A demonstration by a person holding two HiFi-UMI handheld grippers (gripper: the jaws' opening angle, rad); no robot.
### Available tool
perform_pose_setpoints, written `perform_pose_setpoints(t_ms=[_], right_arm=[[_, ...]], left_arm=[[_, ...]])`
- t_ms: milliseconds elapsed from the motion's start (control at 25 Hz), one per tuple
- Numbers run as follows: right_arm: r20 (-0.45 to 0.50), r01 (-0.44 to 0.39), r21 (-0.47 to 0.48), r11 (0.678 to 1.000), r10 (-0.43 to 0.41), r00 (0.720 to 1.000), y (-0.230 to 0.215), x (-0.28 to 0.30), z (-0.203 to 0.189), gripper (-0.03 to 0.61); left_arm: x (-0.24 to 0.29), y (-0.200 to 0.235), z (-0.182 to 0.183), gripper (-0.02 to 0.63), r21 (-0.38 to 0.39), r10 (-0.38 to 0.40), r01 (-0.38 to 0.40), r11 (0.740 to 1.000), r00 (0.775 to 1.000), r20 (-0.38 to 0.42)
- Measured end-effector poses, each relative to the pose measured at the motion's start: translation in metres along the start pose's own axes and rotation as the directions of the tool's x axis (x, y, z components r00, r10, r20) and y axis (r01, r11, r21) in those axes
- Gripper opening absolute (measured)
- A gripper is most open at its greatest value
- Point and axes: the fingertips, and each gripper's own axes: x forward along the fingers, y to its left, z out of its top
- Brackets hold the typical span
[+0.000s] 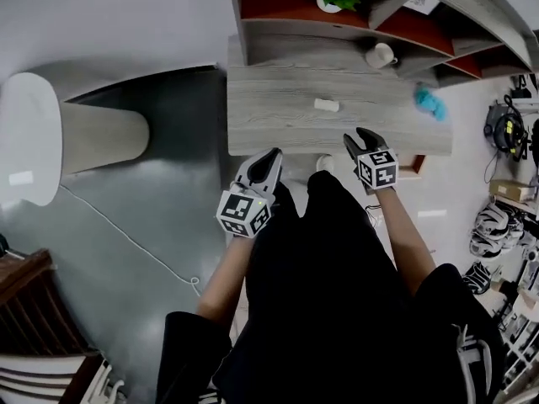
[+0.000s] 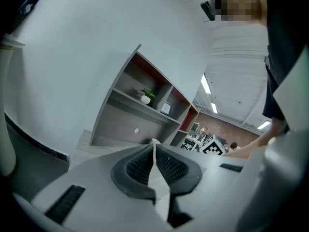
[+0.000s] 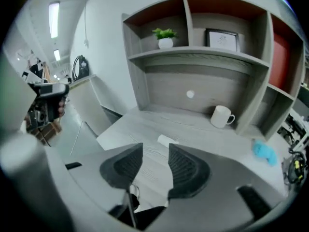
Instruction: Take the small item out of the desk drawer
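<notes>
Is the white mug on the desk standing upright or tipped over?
Upright. In the right gripper view the white mug stands on its base on the desk, rim on top, handle sideways.

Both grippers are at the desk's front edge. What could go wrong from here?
The right gripper, open and empty, looks at the white item on the desk top; it might take that instead of the drawer's item. The left gripper is shut and must open before grasping anything. The person stands close to the desk front; an opening drawer may bump them.

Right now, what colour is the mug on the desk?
The mug is white; clearest in right gripper view.
</notes>
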Motion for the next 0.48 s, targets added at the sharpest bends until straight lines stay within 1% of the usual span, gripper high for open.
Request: perform_pose_setpoints(t_ms=[80,120,240,320,400,480], right_arm=[[0.022,-0.019,0.018,1.000,0.018,1.000,0.009,-0.021,0.001,0.121],[0.030,-0.023,0.016,1.000,0.023,0.999,0.012,-0.032,0.000,0.096],[0.068,-0.018,-0.004,1.000,0.018,0.998,0.015,-0.068,0.003,0.058],[0.122,-0.024,-0.005,1.000,0.024,0.992,0.014,-0.096,0.005,0.023],[0.187,-0.039,0.008,0.999,0.037,0.982,0.011,-0.122,0.009,0.005],[0.249,-0.058,0.028,0.998,0.049,0.967,0.005,-0.144,0.014,0.000]], left_arm=[[0.002,-0.002,0.003,0.020,0.019,-0.002,0.002,1.000,1.000,-0.003],[0.003,-0.002,0.004,0.020,0.030,0.011,-0.011,0.999,1.000,-0.007],[0.006,-0.014,0.000,0.020,0.046,0.045,-0.045,0.998,0.999,-0.017],[0.010,-0.034,-0.005,0.020,0.054,0.040,-0.039,0.998,0.999,-0.020],[0.013,-0.058,-0.009,0.020,0.071,0.034,-0.033,0.997,0.999,-0.016],[0.018,-0.080,-0.009,0.020,0.081,0.039,-0.039,0.996,0.999,-0.001]])
